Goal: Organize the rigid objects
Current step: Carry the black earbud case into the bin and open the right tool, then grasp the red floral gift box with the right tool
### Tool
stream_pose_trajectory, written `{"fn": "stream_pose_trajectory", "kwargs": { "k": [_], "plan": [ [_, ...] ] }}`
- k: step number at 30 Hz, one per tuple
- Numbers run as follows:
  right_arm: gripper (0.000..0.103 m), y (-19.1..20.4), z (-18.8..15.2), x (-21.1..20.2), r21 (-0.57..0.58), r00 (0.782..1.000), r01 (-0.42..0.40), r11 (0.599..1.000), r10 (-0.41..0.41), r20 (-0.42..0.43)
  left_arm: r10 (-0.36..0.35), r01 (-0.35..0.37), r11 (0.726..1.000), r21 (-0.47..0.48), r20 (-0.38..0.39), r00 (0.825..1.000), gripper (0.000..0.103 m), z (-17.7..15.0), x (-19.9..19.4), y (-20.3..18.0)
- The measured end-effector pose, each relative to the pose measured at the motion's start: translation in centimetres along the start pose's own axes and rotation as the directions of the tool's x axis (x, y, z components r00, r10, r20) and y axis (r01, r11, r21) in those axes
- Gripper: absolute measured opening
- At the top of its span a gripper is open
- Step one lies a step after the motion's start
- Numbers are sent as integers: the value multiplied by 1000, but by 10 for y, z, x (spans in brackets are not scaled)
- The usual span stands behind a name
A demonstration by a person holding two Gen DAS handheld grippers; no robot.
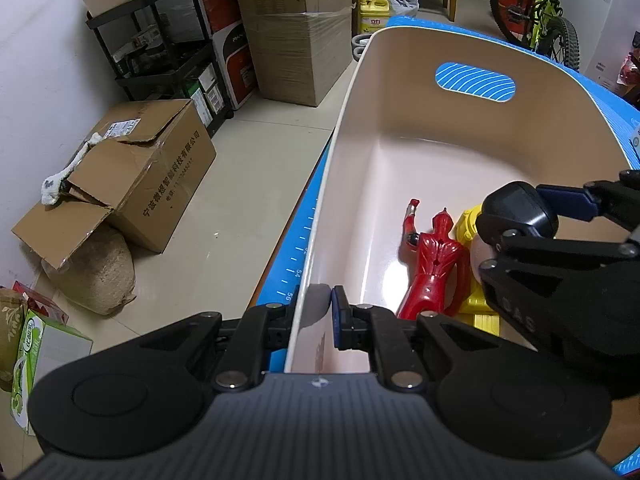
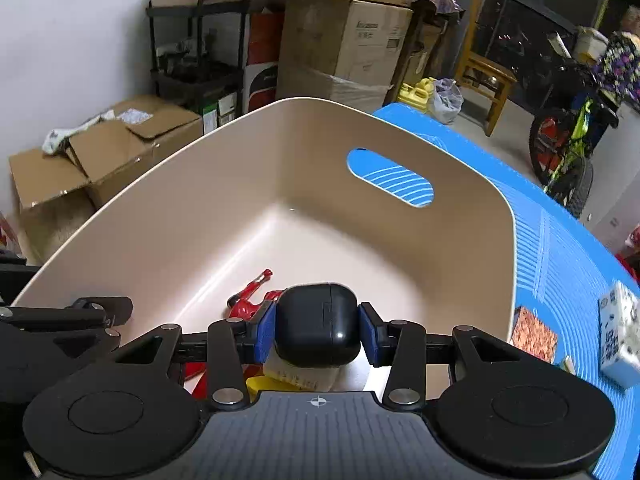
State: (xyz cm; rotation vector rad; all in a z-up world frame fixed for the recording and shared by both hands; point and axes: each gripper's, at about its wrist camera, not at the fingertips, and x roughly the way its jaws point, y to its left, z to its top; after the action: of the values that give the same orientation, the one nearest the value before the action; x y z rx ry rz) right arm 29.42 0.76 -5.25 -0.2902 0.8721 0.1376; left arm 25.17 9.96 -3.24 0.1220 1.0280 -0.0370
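Earbuds seem the likeliest contents of the small glossy black rounded-corner plastic case (image 2: 318, 326) that the right gripper (image 2: 318, 330) is clamping between its blue pads (image 2: 265, 332), with a fine seam running across its shell and a bright glint on its lower corner. The case is hanging above the inside of the large beige plastic tub with an oval handle cutout (image 2: 496, 200), which is sitting on a blue ruled mat (image 2: 560, 240). The left gripper (image 1: 316, 312) is pinching the tub's near wall, one blue pad (image 1: 338, 320) pressing the inner face while the other finger is reaching down the outside. Down on the tub floor a red plastic hero figure (image 1: 432, 264) is lying with an arm stretched out, touching a yellow plastic toy (image 1: 470, 228). On the mat beside the tub a small white printed carton (image 2: 618, 332) is standing near a flat orange-patterned packet (image 2: 534, 338).
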Motion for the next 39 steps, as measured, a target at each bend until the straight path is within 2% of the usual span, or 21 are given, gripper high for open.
{"fn": "stream_pose_trajectory", "kwargs": {
  "k": [7, 8, 11, 18, 24, 28, 34, 39],
  "plan": [
    [49, -2, 1, 3, 21, 1000, -10, 1000, 10, -4, 6, -6, 1000, 3, 2, 1000, 14, 0, 0, -1],
    [57, -5, 0, 1, 28, 1000, -12, 1000, 11, 5, 6, -6, 1000, 2, 1, 1000, 14, 0, 0, -1],
    [66, -13, -3, -8, 36, 999, -20, 999, 18, 46, 9, -9, 1000, 3, 1, 1000, 15, 0, 0, -3],
    [71, -42, -3, -37, 116, 988, -59, 991, 41, 146, 9, -9, 1000, 3, 1, 1000, 15, 0, 1, -2],
    [75, -89, -12, -63, 224, 970, -51, 973, -4, 241, 14, -14, 1000, 3, 2, 1000, 15, 0, 1, -3],
    [78, -120, -16, -68, 280, 960, -5, 960, -74, 272, 18, -18, 1000, 3, 2, 1000, 15, 0, 0, -4],
    [84, -167, -34, -48, 388, 958, 37, 921, -142, 247, 26, -26, 1000, 10, 3, 1000, 16, 1, 0, -5],
    [84, -194, -57, -13, 458, 968, 83, 885, -180, 172, 31, -31, 999, 11, 0, 1000, 16, 1, 1, -5]
  ]
}}
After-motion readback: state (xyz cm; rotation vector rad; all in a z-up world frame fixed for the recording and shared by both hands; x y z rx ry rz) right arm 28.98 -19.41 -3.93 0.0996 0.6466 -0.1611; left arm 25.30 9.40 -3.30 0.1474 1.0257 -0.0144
